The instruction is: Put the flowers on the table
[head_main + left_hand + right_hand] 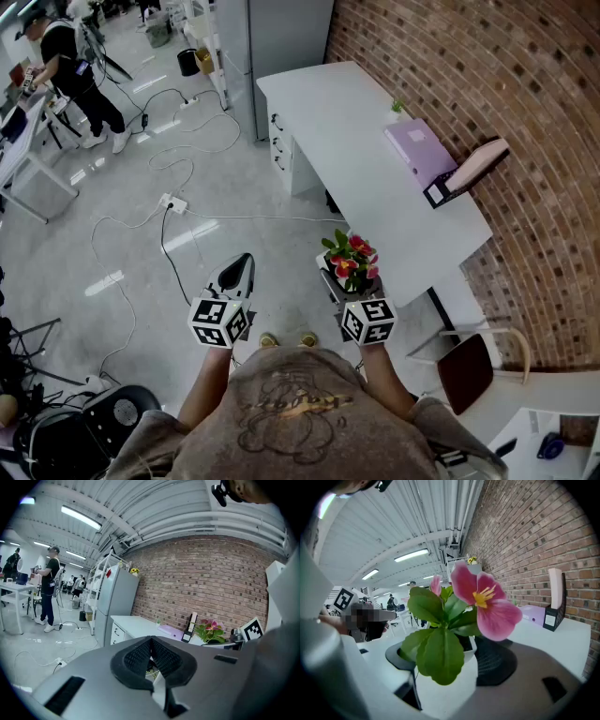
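Observation:
A small white pot (445,681) of pink flowers (483,597) with green leaves sits between the black pads (494,660) of my right gripper (450,656), which is shut on it with the jaws wide. In the head view the flowers (350,258) hang over the floor just off the near end of the long white table (356,141), in the right gripper (342,281). My left gripper (242,264) is held to the left of it, over the floor. Its jaws meet with nothing between them (151,656). The flowers (210,630) also show at the right of the left gripper view.
On the table lie a purple box (419,150) and a pink item in a black holder (469,169). A brick wall (525,84) runs behind the table. A chair (469,370) stands at the right. Cables (173,202) cross the floor. A person (75,75) stands far left.

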The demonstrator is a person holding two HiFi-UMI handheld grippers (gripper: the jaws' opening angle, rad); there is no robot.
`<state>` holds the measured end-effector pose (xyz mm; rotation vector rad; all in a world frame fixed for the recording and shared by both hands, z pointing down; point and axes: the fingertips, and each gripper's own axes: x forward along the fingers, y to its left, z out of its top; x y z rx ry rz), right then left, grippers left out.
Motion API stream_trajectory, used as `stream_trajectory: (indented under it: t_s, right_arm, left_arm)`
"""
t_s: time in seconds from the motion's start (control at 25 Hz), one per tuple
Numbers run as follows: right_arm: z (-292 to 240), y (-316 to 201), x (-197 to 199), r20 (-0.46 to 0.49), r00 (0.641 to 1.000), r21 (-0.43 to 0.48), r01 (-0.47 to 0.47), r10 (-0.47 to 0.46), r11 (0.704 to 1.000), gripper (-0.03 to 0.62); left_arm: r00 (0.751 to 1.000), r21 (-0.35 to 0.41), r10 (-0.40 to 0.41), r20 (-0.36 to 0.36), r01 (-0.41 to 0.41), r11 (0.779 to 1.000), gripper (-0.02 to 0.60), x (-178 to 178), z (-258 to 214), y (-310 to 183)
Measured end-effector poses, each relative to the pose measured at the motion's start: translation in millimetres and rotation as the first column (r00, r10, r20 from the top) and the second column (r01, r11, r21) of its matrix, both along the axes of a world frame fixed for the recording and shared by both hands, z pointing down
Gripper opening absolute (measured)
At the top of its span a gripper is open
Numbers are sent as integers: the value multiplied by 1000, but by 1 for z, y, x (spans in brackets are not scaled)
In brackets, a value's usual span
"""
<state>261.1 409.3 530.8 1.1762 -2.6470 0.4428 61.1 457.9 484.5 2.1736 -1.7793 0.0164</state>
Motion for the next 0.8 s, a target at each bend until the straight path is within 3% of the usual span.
stream_trajectory:
  t_s: [0.28,0.8]
  right_arm:
    - [1,0,-10,15,1000,3,5,-5,1000,341]
    - [17,20,-49,33,999,-14,-31,31,999,344]
  left_arm:
    - [1000,-11,1,-9,-1,1000,20,-8,3,1]
    - [997,-11,78,0,-78,997,20,-40,14,4]
